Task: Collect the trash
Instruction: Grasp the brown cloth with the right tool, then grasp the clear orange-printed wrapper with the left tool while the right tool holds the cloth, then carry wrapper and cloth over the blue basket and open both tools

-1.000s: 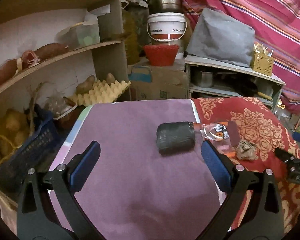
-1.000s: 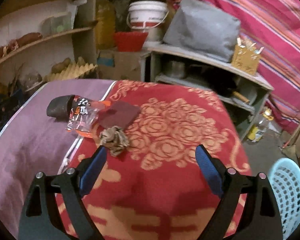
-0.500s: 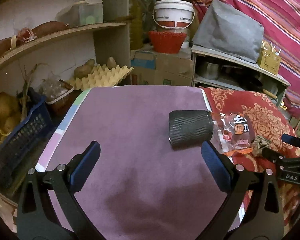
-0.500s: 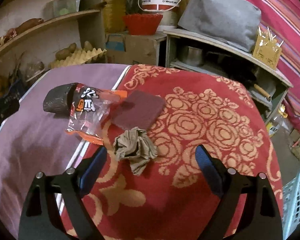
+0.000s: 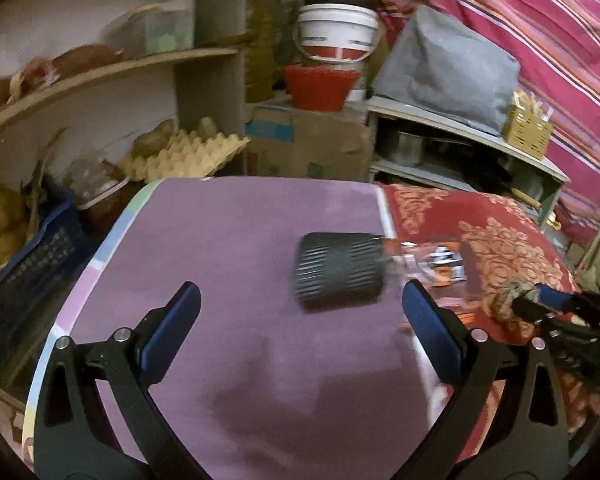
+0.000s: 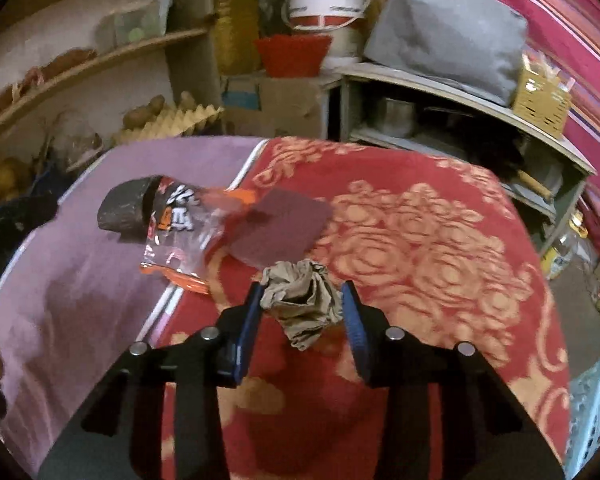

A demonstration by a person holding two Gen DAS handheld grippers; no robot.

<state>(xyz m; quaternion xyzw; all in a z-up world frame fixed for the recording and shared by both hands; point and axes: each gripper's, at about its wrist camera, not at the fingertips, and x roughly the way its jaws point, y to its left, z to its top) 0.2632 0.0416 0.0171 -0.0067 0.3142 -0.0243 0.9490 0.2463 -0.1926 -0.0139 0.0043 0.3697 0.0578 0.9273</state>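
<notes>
A crumpled brown paper (image 6: 300, 300) lies on the red floral blanket (image 6: 420, 240). My right gripper (image 6: 300, 298) is closing on it, and both blue pads touch its sides. Just beyond lie a maroon square pad (image 6: 280, 228), a clear wrapper with orange print (image 6: 184, 232) and a black ribbed cup (image 6: 126, 214) on its side. In the left wrist view the cup (image 5: 340, 268) rests on the purple cloth (image 5: 220, 240), just ahead of my left gripper (image 5: 300, 296), which is open and empty. The right gripper (image 5: 540, 306) shows there at the right edge with the paper (image 5: 512, 298).
A light blue basket (image 6: 596, 400) stands on the floor at the lower right. Shelves with an egg tray (image 5: 188, 156) and a dark blue crate (image 5: 28, 256) line the left. A cardboard box (image 5: 308, 144), red bowl and white bucket (image 5: 338, 32) stand behind.
The right gripper moved forward to the crumpled paper and its jaws narrowed around it. The left gripper shifted slightly; the black cup now sits a little lower in its view.
</notes>
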